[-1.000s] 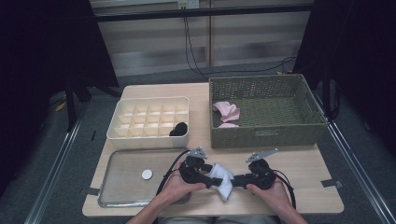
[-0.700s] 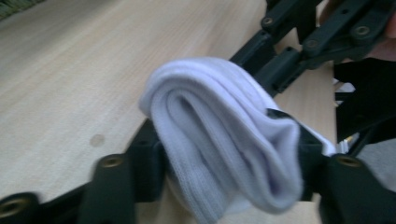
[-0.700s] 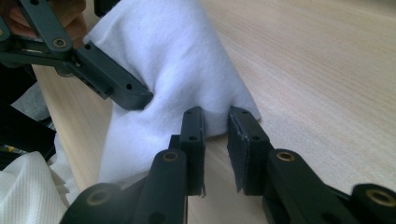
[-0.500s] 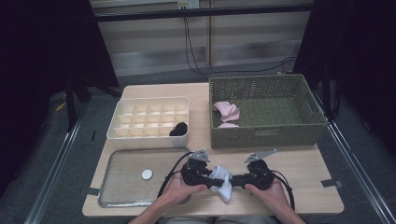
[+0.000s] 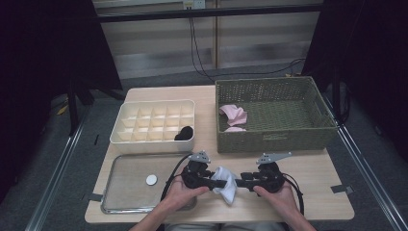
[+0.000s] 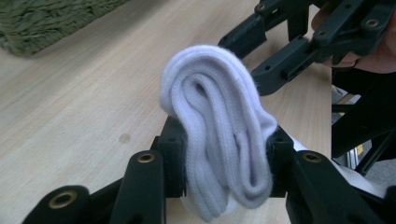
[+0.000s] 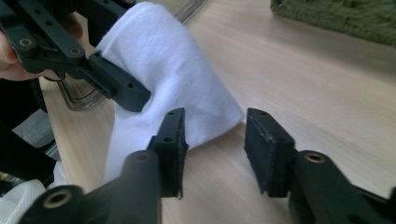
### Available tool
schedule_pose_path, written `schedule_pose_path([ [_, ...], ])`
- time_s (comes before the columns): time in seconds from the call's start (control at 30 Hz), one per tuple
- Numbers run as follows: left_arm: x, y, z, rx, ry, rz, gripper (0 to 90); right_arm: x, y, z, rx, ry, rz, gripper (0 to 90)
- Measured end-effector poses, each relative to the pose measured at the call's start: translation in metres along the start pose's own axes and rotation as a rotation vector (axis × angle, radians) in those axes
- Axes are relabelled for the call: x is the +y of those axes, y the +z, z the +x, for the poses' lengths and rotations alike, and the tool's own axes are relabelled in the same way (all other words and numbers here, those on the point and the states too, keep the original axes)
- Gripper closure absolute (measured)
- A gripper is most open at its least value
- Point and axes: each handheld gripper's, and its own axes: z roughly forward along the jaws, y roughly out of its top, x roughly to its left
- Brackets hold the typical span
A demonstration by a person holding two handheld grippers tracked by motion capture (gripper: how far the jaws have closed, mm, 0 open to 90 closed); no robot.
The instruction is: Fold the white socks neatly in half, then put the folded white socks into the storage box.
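The folded white knitted sock (image 5: 225, 180) hangs between the two hand-held tools at the near edge of the light wooden table (image 5: 317, 166), just right of the clear shallow tray (image 5: 126, 195).

The left gripper (image 6: 226, 161) has its jaws clamped on the sock: in the left gripper view both pads press into the bunched folds, which bulge above and below them. Its jaws closed within the last second and have settled on the fabric.

The right gripper (image 7: 215, 144) stands with its jaws apart; they have just been opening, and no fabric lies between the pads. In the right gripper view the sock sits to the left of and beyond the left-hand jaw, its loose lower end drooping to the table surface.

The sock's long axis runs roughly downward from the left gripper's hold. The free end lies nearer the right gripper, just beside its open jaws. Any further fold or regrasp therefore appears to turn on the right gripper shifting sideways toward the hanging end, while the left gripper keeps the hold.
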Motion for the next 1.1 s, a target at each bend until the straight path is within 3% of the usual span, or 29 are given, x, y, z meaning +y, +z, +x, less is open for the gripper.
schedule_pose_path([
  [0.4, 0.000, -0.022, 0.009, 0.033, -0.016, -0.019, 60.8, 0.002, -0.009, -0.004, -0.048, -0.002, -0.062, 39.0],
  [0.7, 0.002, -0.043, 0.014, 0.076, -0.019, -0.035, 60.8, 0.001, -0.015, -0.006, -0.059, 0.023, -0.081, 35.2],
  [1.1, 0.003, -0.054, 0.013, 0.078, -0.021, -0.035, 60.7, 0.007, -0.028, -0.006, -0.058, 0.025, -0.129, 27.5],
])
